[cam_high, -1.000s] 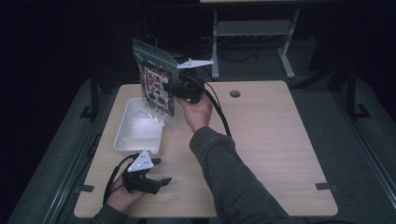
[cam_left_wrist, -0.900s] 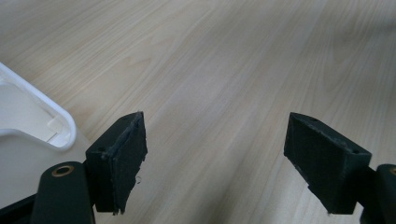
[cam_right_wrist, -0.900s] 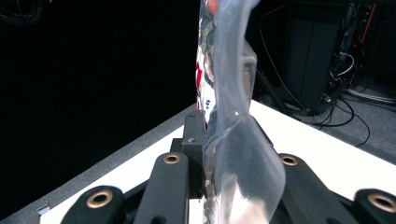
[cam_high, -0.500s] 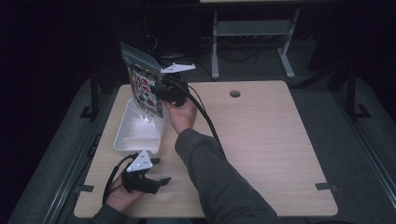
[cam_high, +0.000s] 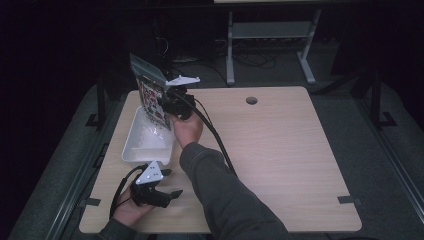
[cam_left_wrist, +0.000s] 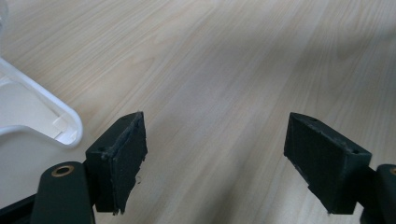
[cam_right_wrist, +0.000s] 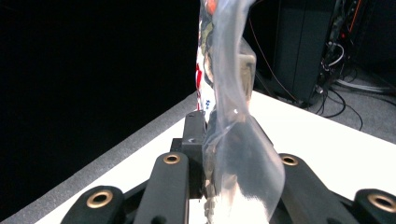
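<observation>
A clear plastic bag (cam_high: 151, 94) with colourful printed contents hangs upright above the far end of a white tray (cam_high: 134, 150). My right gripper (cam_high: 166, 106) is shut on the bag's lower edge. In the right gripper view the bag (cam_right_wrist: 232, 135) rises from between the closed jaws of the right gripper (cam_right_wrist: 209, 154). My left gripper (cam_high: 171, 183) rests on the table near the front edge, just in front of the tray, open and holding nothing. In the left gripper view the left gripper (cam_left_wrist: 215, 140) has its jaws wide apart over bare wood, with the tray's corner (cam_left_wrist: 65, 121) at the left.
The wooden table (cam_high: 290, 150) has a round cable hole (cam_high: 251, 100) near its far edge. The right gripper's black cable (cam_high: 215, 137) trails across the table's middle. A grey metal stand (cam_high: 270, 35) sits on the floor behind the table.
My right gripper has carried the bag leftwards and a little farther away, so it now hangs over the tray's far end. The left gripper has stayed still.
</observation>
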